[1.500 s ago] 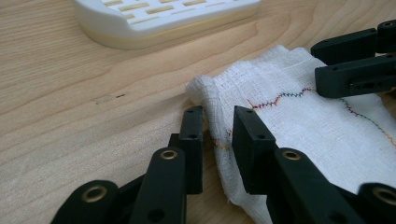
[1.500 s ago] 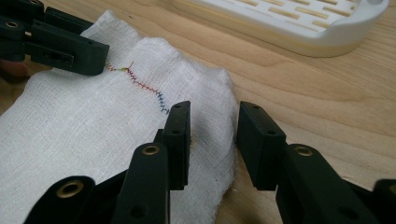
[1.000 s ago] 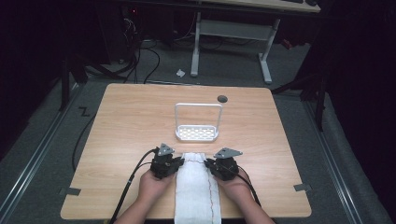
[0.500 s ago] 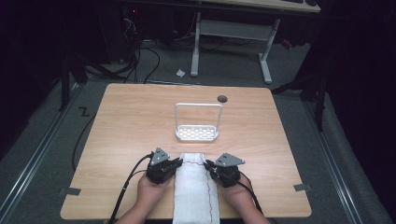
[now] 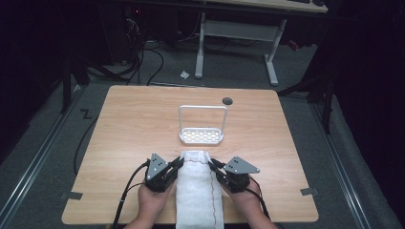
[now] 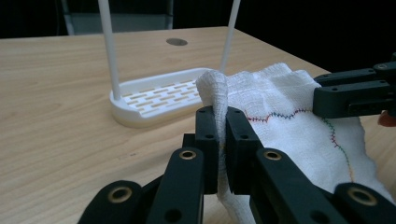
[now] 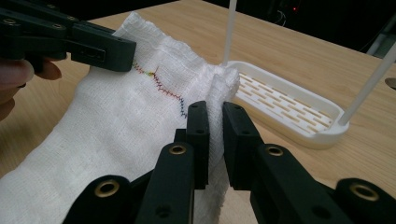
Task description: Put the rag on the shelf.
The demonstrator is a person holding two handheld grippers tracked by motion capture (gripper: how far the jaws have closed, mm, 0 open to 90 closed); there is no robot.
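Jaws of the left gripper (image 6: 218, 140) and right gripper (image 7: 214, 135) are each clamping a far corner of the soft white gauze cloth with coloured stitching (image 5: 196, 191); it is lying between them on the wooden tabletop (image 5: 119, 129), just short of the white slotted plastic rack (image 5: 201, 136); being light and limp, it probably needs gripping at its edges.

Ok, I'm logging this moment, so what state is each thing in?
Left gripper: shut on the cloth's edge.
Right gripper: shut on the opposite edge.
Cloth: white, pinched on both sides, far end bunched up, hanging over the table's near edge.
Rack: white, upright, empty.
Table: wooden.
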